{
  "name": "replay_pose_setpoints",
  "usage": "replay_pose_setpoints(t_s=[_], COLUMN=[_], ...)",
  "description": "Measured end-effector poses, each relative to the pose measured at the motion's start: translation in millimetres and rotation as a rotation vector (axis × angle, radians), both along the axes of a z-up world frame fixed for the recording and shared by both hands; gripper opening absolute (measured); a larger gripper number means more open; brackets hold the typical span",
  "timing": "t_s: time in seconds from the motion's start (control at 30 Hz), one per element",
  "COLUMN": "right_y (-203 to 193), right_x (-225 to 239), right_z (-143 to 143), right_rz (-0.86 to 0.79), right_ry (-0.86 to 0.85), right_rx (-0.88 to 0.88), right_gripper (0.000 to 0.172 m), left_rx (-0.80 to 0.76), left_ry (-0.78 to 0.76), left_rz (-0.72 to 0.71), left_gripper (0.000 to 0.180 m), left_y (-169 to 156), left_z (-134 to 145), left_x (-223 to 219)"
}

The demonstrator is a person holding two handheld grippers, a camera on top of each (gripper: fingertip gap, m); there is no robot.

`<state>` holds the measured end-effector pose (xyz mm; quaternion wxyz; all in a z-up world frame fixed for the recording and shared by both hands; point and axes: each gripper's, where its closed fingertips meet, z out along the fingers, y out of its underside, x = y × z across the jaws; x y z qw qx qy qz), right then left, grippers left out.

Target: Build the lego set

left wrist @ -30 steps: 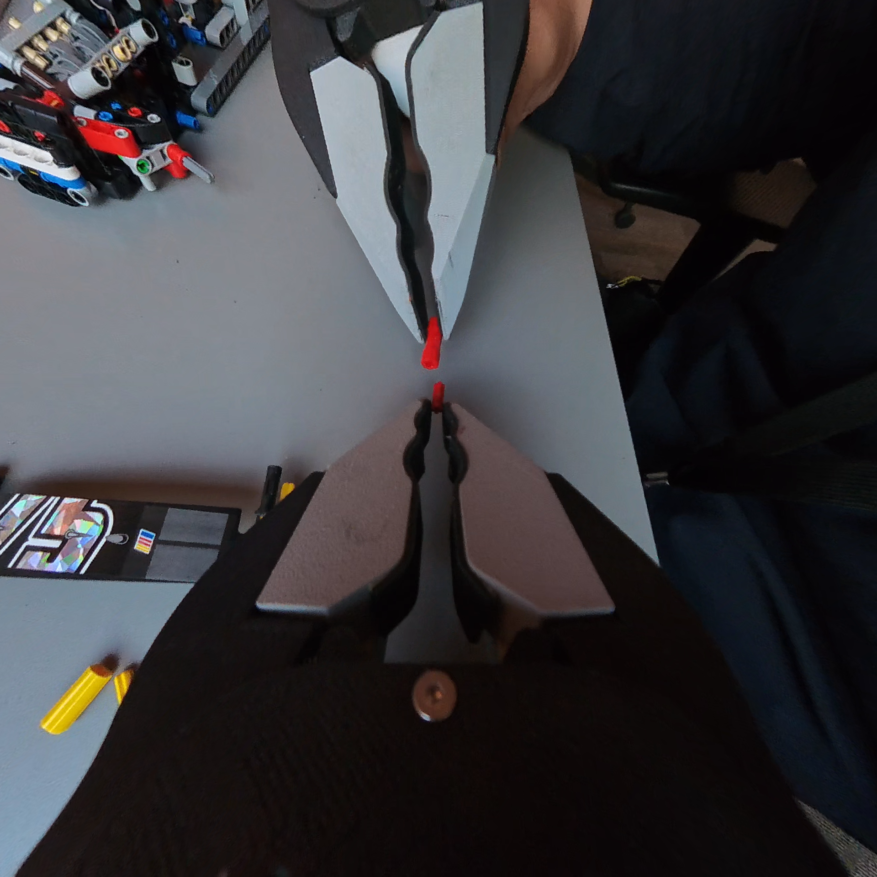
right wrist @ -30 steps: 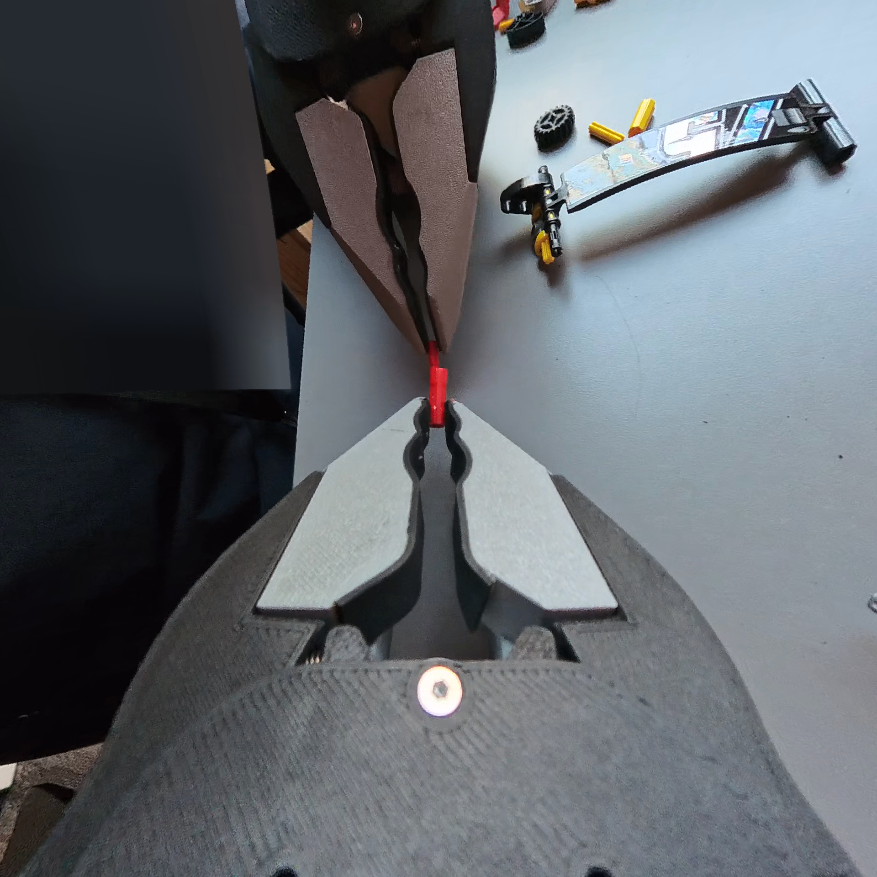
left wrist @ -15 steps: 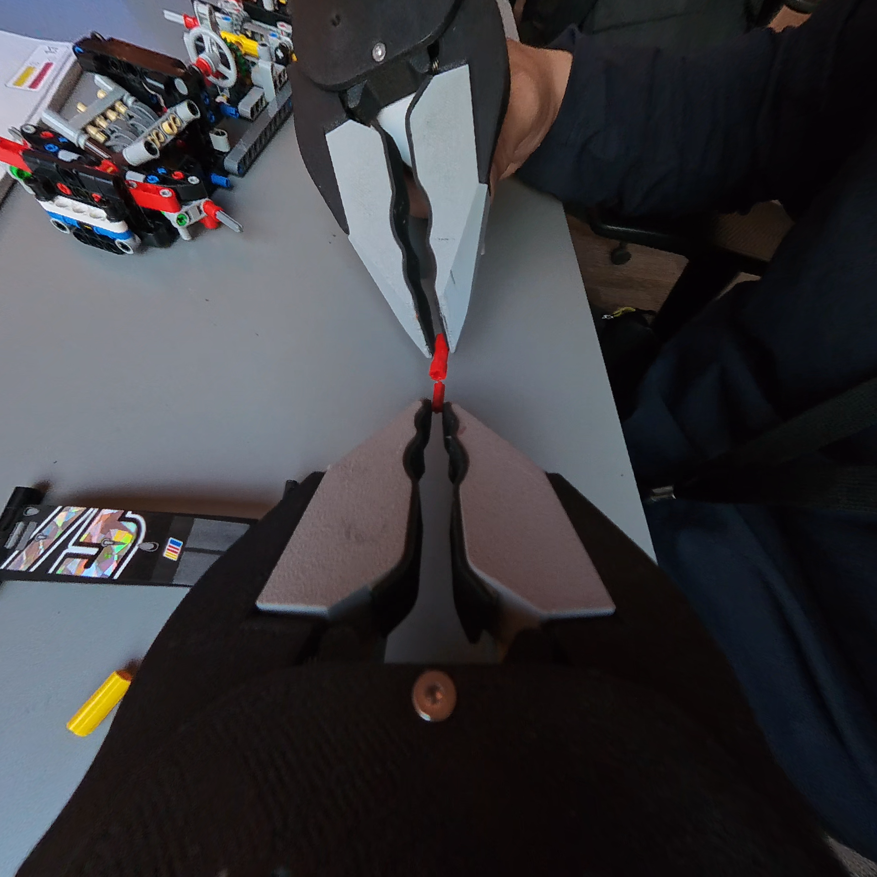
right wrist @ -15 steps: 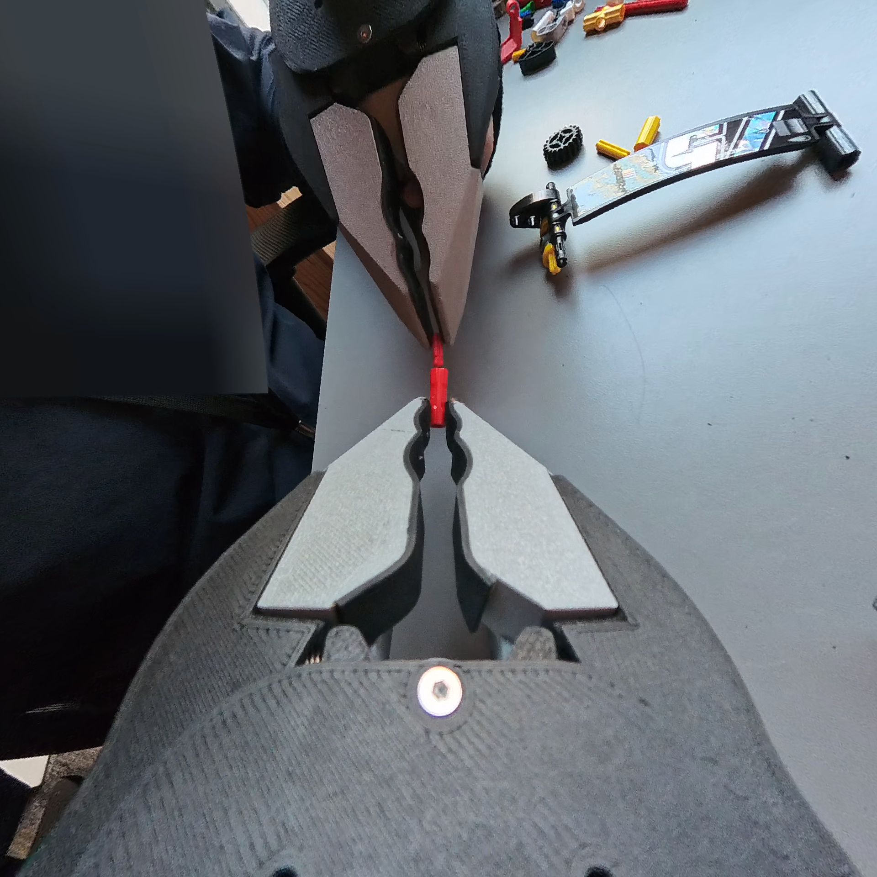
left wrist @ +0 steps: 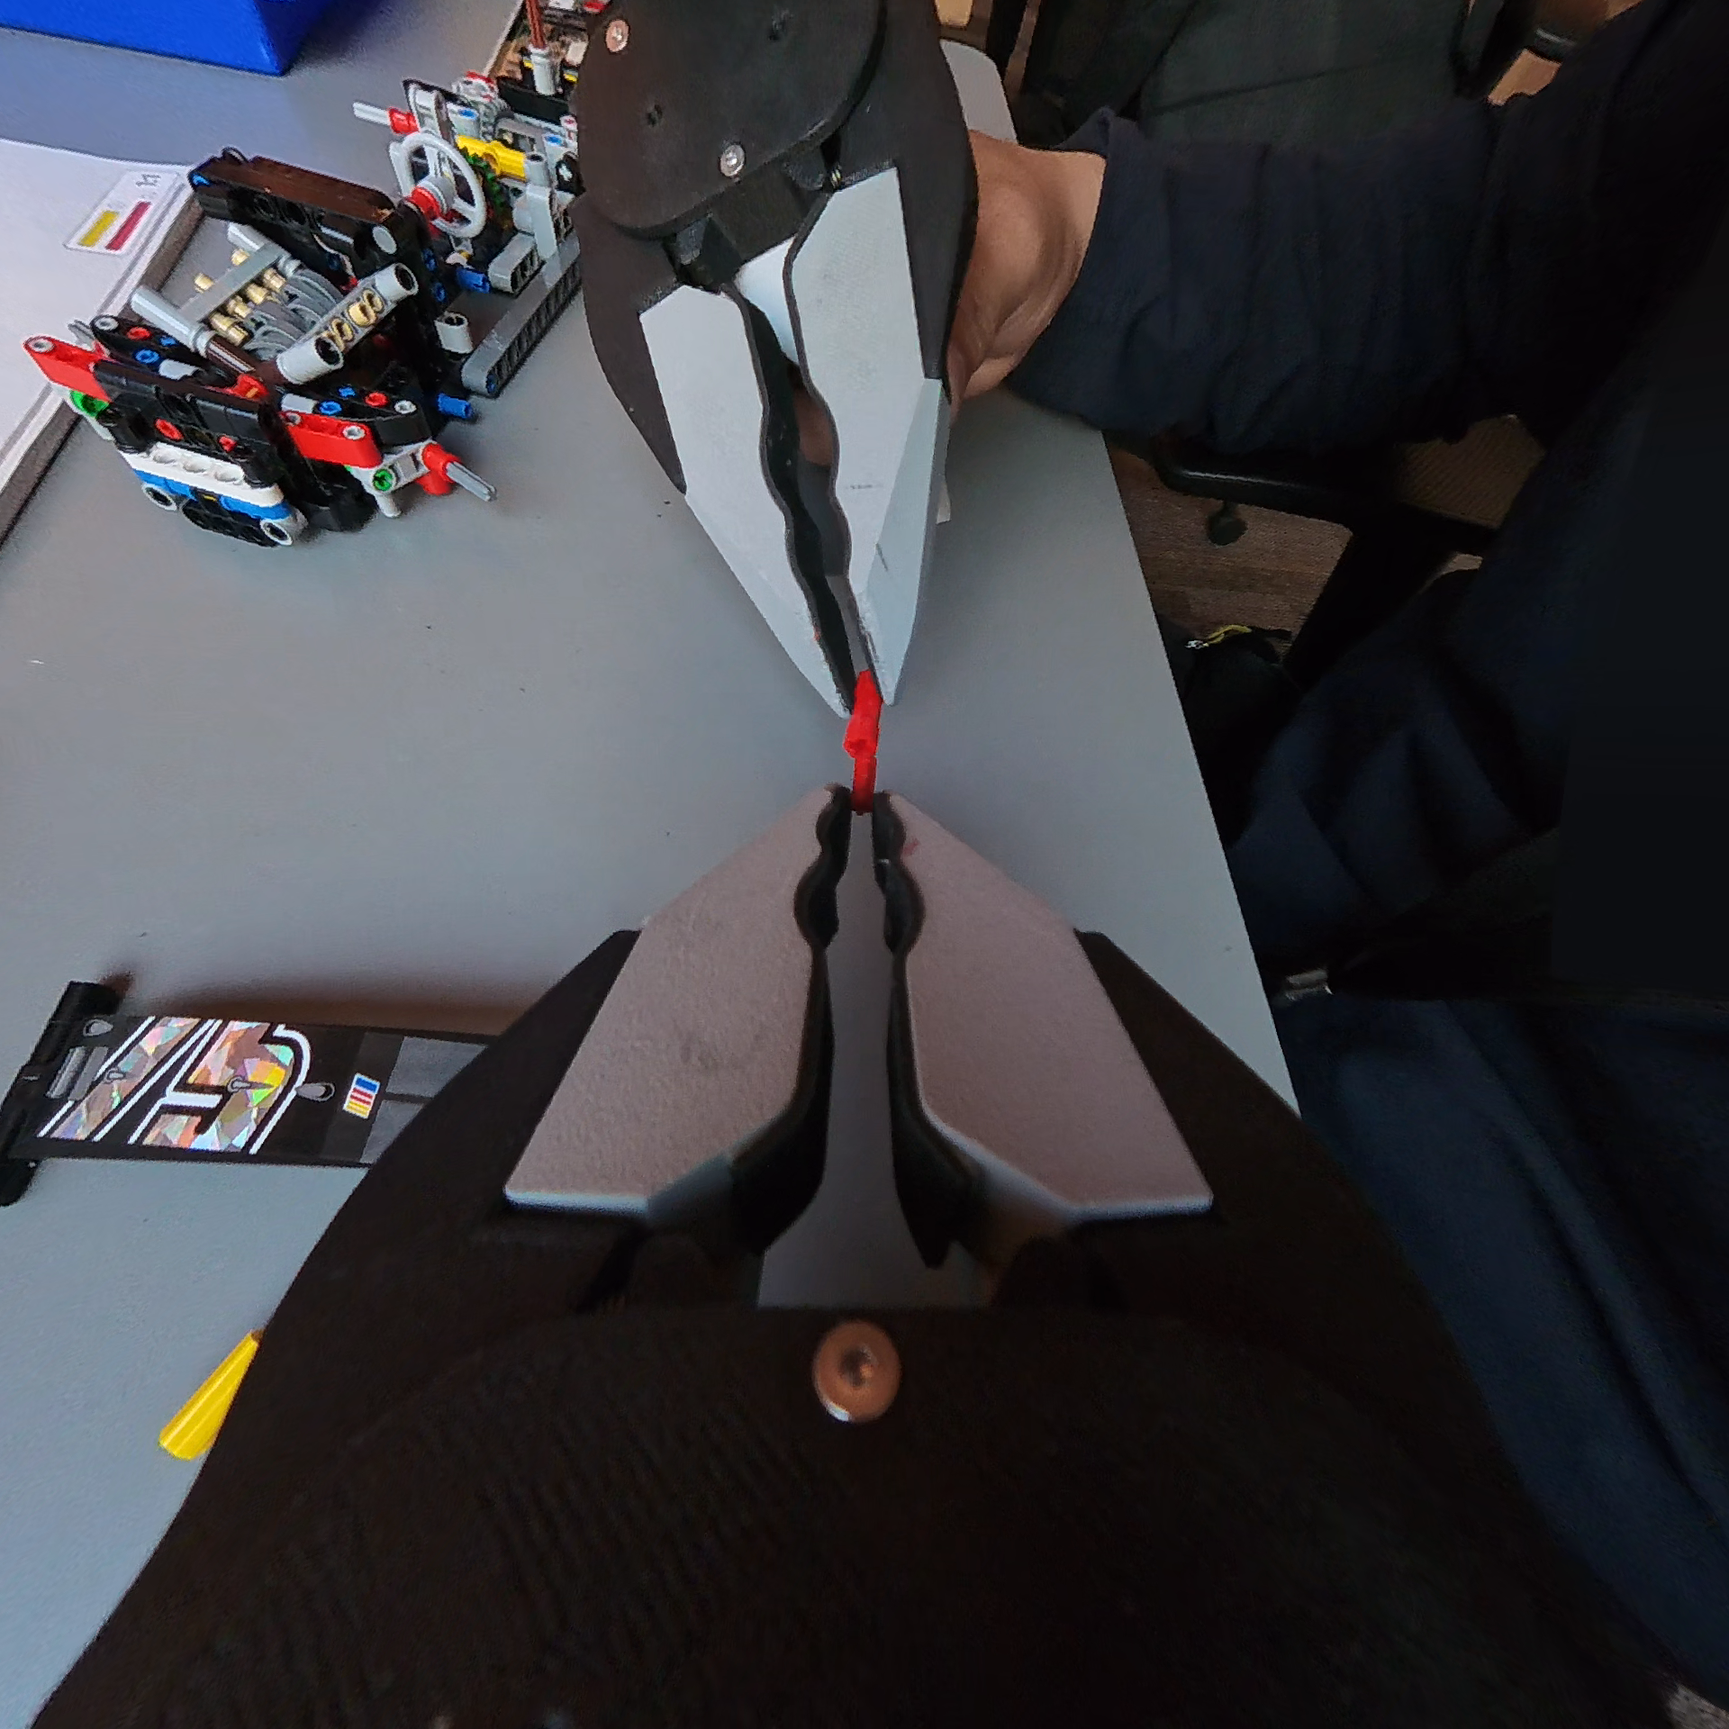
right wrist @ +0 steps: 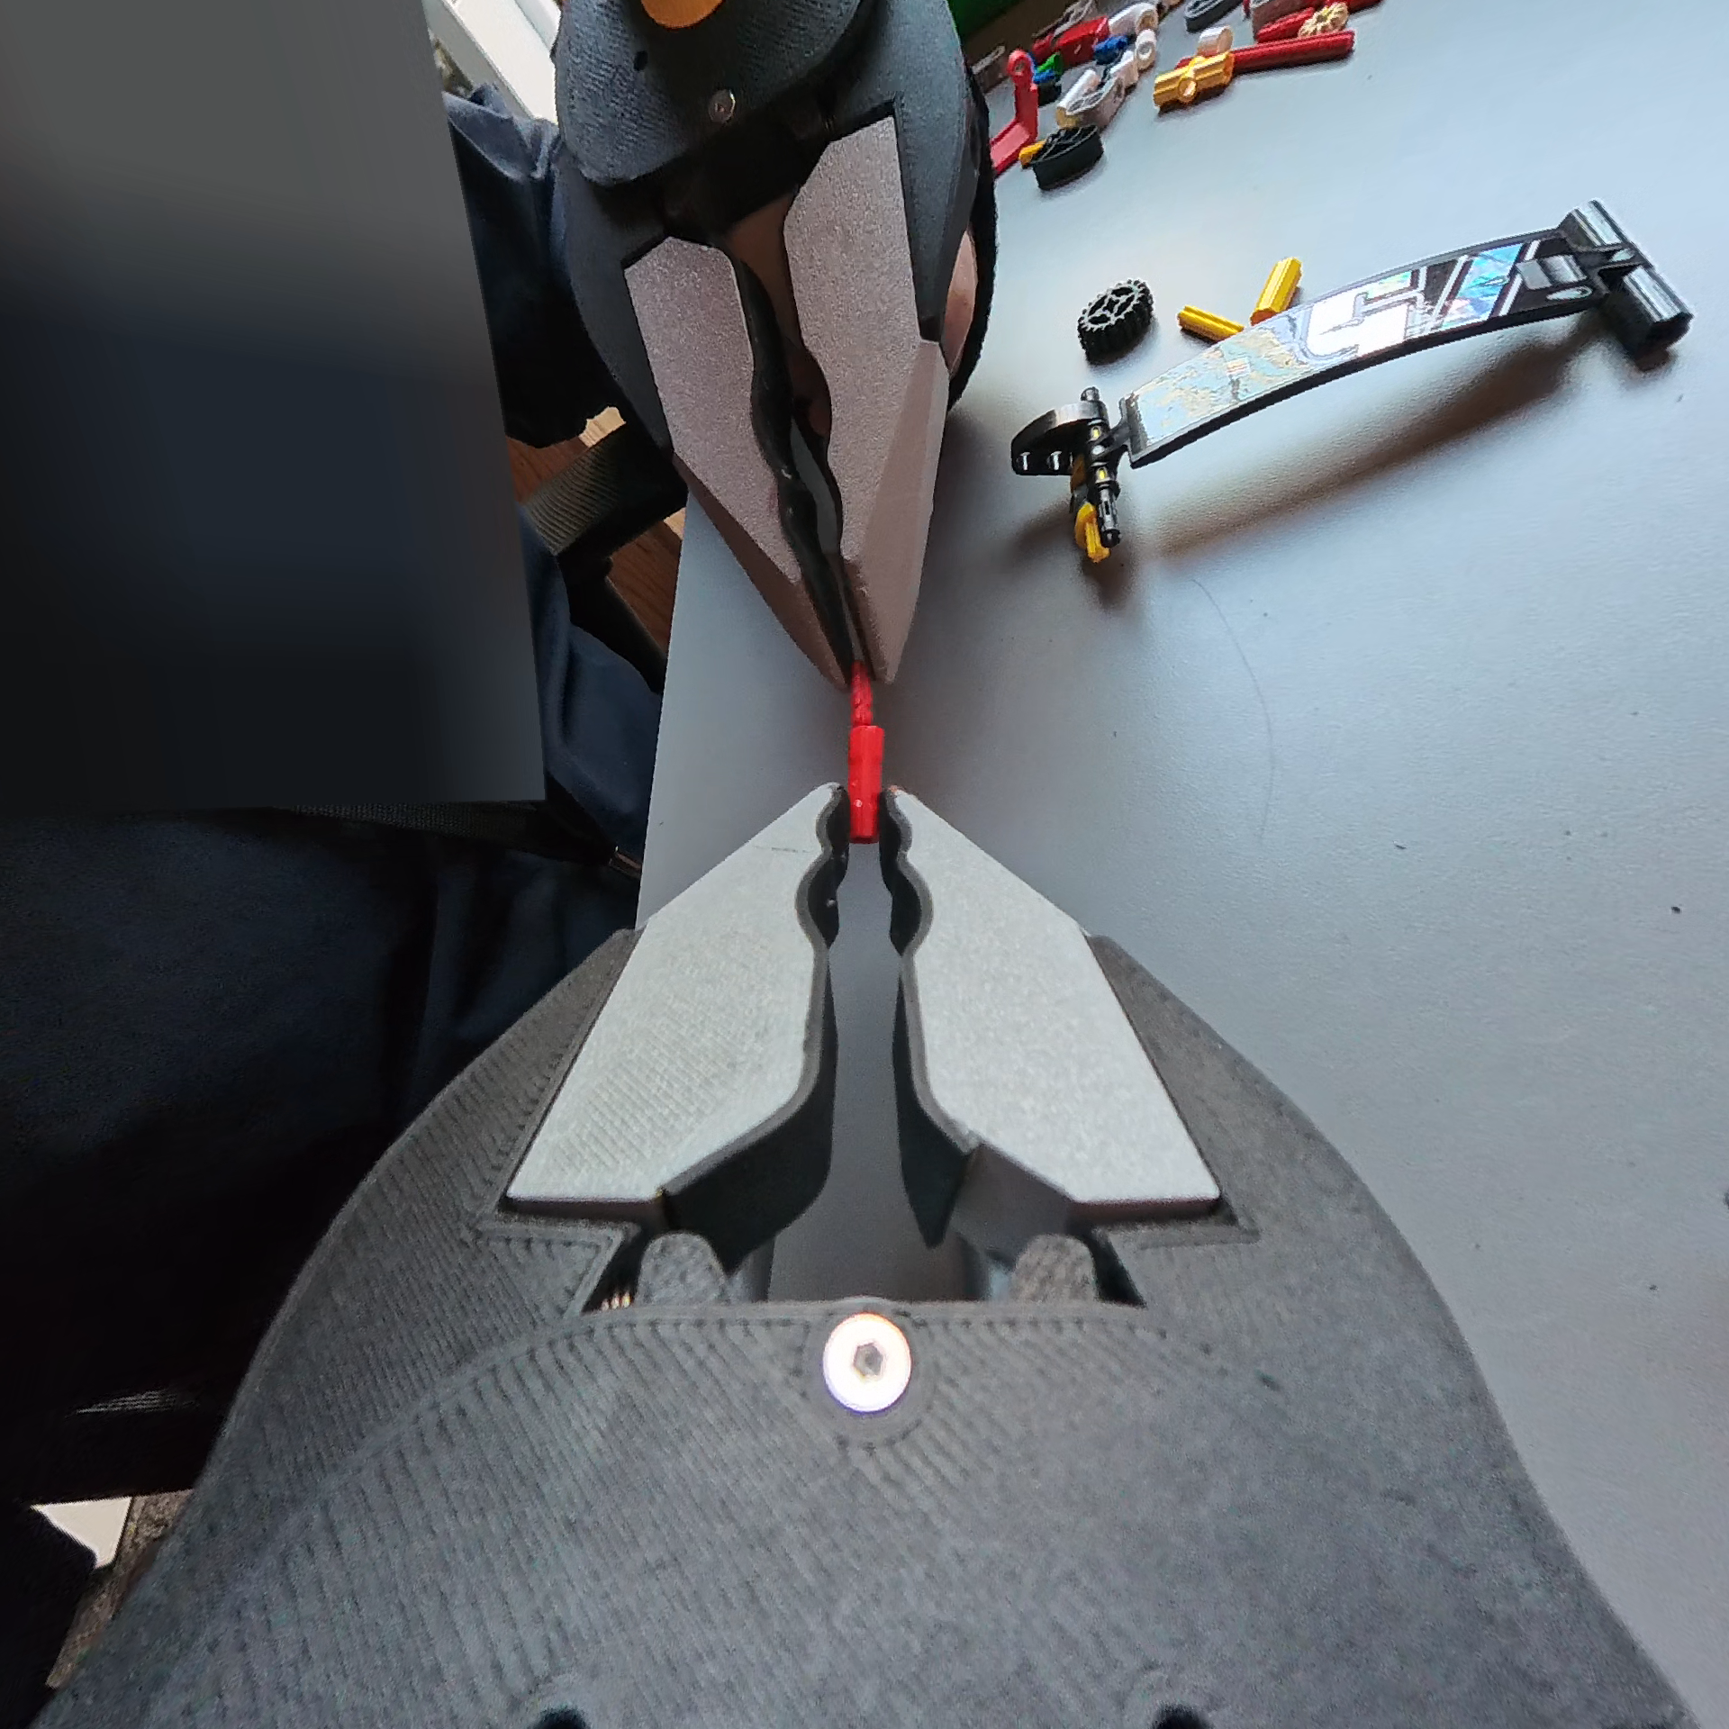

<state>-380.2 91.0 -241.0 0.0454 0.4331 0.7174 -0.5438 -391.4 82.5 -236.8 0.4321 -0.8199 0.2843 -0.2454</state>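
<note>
My left gripper (left wrist: 861,806) is shut on a thin red pin (left wrist: 863,778) that sticks out past its tips. My right gripper (right wrist: 865,812) is shut on a thicker red sleeve piece (right wrist: 864,772). The two grippers face each other tip to tip above the grey table (left wrist: 374,748), near its edge. The thin pin (right wrist: 859,697) meets the end of the sleeve (left wrist: 863,725), so the two red pieces form one line. The right gripper (left wrist: 865,690) shows in the left wrist view and the left gripper (right wrist: 859,669) in the right wrist view. Whether the pin sits inside the sleeve is not visible.
A part-built brick vehicle (left wrist: 281,374) stands at the far left. A black panel with a shiny sticker (left wrist: 187,1095) (right wrist: 1357,337) lies nearby, with a black gear (right wrist: 1113,318), yellow pins (right wrist: 1277,290) and loose pieces (right wrist: 1169,75). A person's sleeve (left wrist: 1310,281) is beyond the table edge. The grippers are tip to tip, or close to it. From either gripper's tips it is about 15 cm to the black gear (right wrist: 1113,318).
The two red pieces were apart a second ago and now touch end to end. Both grippers stayed shut on their pieces and both views tilted to show more of the table.
</note>
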Motion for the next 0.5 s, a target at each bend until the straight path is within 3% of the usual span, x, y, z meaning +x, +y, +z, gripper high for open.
replay_pose_setpoints(t_s=[0.5], right_y=[-2.5], right_x=[0.0], right_z=[1.5], right_rz=[0.008], right_ry=[0.000], right_rx=[-0.014], right_gripper=[0.003], left_rx=[0.014], left_ry=[0.006], left_rz=[-0.001], left_gripper=[0.001], left_y=[0.1], left_z=[1.4], left_x=[0.4])
